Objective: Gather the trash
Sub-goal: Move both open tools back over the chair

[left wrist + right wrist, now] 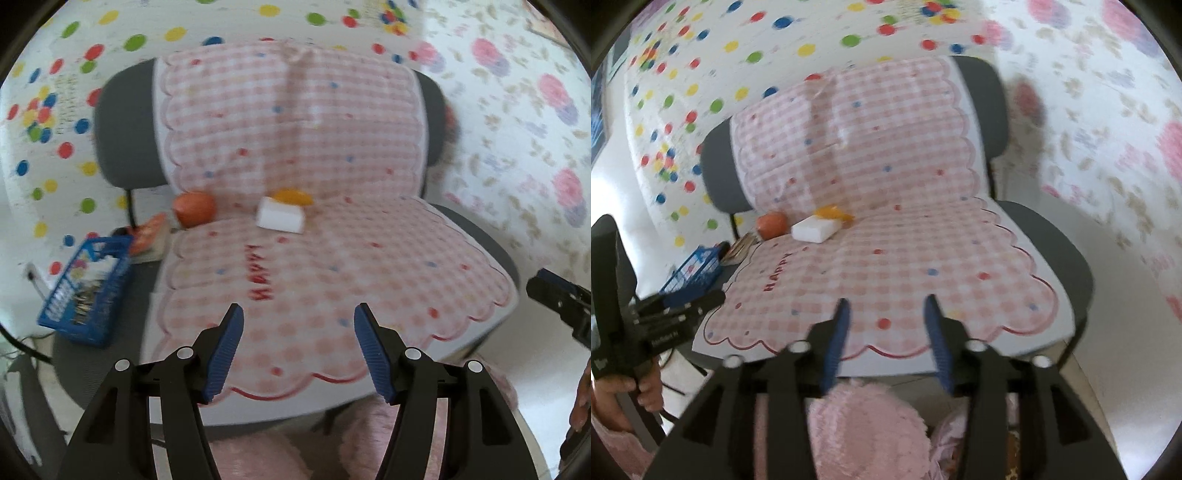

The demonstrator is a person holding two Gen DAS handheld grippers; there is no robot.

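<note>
Left gripper [298,350] and right gripper [888,341] jaws open and empty, white block [280,219] mid-frame on chair [480,236], blue basket [86,291] lower left.

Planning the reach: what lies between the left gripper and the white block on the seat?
Only bare checked cushion with red lettering separates the left gripper from the white block, per the left wrist view.

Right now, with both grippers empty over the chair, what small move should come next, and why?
Probably reach the left gripper forward toward the white block at the back of the seat. Both grippers are open and hold nothing, the block lies nearly straight ahead, and the blue basket waits on the floor to the left.
</note>
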